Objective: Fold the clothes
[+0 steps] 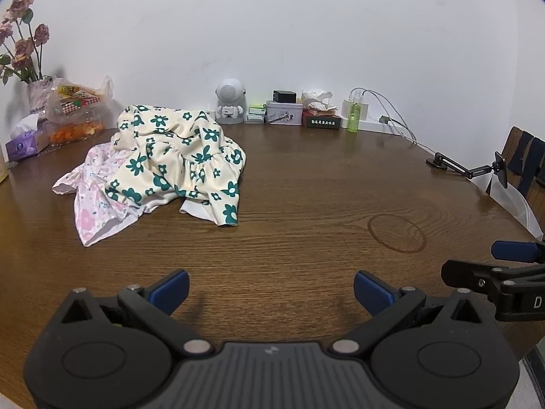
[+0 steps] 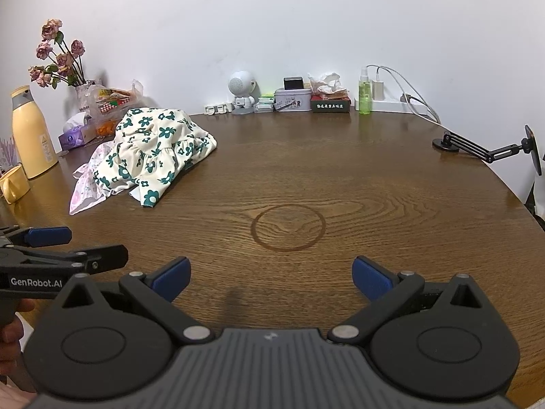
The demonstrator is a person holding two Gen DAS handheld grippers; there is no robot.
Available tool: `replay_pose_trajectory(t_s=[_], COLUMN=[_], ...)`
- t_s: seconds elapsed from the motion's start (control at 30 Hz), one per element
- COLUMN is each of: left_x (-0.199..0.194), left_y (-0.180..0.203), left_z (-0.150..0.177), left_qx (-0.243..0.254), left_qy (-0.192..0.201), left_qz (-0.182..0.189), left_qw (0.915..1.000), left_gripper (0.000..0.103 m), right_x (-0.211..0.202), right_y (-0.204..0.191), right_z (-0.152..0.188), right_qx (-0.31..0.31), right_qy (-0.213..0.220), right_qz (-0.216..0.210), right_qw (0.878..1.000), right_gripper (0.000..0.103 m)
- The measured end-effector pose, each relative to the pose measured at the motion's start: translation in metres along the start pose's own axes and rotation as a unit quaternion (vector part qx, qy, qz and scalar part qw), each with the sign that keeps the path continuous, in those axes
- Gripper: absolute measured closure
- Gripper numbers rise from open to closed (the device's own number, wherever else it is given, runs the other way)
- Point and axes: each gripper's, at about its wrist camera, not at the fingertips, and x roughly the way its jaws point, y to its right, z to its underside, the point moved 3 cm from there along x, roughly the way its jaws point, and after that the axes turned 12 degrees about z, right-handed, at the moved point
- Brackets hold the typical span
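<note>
I am holding the left claw (image 1: pixel 270 291) low over the near edge of the wooden worktop (image 1: pixel 306 184), its blue-padded fingers (image 1: pixel 170 289) spread wide and gripping nothing. I am keeping the right claw (image 2: pixel 270 277) just beside it, at the same height, also spread wide and empty, with bare wood showing between its pads. Each claw is appearing at the edge of the other's wrist view. The clothes are lying in a crumpled heap on the far left part of the worktop, well apart from both claws: a cream garment with green flowers (image 1: pixel 177 156) is sitting bunched on top, and a pale pink floral garment (image 1: pixel 95 201) is spreading out from under its left side. A faint ring mark (image 2: pixel 289 226) is showing in the wood between the heap and the right claw. Along the back wall I am seeing a small white robot figure (image 1: pixel 231 104), a tin (image 1: pixel 284 112), a green spray bottle (image 1: pixel 354 116) and a vase of dried roses (image 1: pixel 24 41). A yellow flask (image 2: pixel 30 133) is standing at the left edge in the right wrist view.
</note>
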Motion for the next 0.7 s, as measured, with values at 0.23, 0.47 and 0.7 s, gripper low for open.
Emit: replay_pose_trajectory(t_s=[0.23, 0.47, 0.7], left_x=[-0.0010, -0.0023, -0.0022], left_y=[-0.0006, -0.0008, -0.0011], left_z=[-0.0013, -0.0011, -0.0019], left_qx=[0.000, 0.001, 0.001], left_qy=[0.001, 0.001, 0.001], left_qz=[-0.001, -0.001, -0.001], left_qw=[1.0000, 1.0000, 1.0000], left_gripper=[0.000, 0.000, 0.000], right_x=[-0.0010, -0.0023, -0.0031], right_y=[-0.0018, -0.0017, -0.0026], right_z=[-0.0019, -0.0030, -0.0034], right_qx=[-0.002, -0.007, -0.008], right_qy=[0.003, 0.006, 0.006], right_qz=[-0.001, -0.008, -0.010], right_qw=[1.000, 1.000, 1.000], right_gripper=[0.000, 0.000, 0.000])
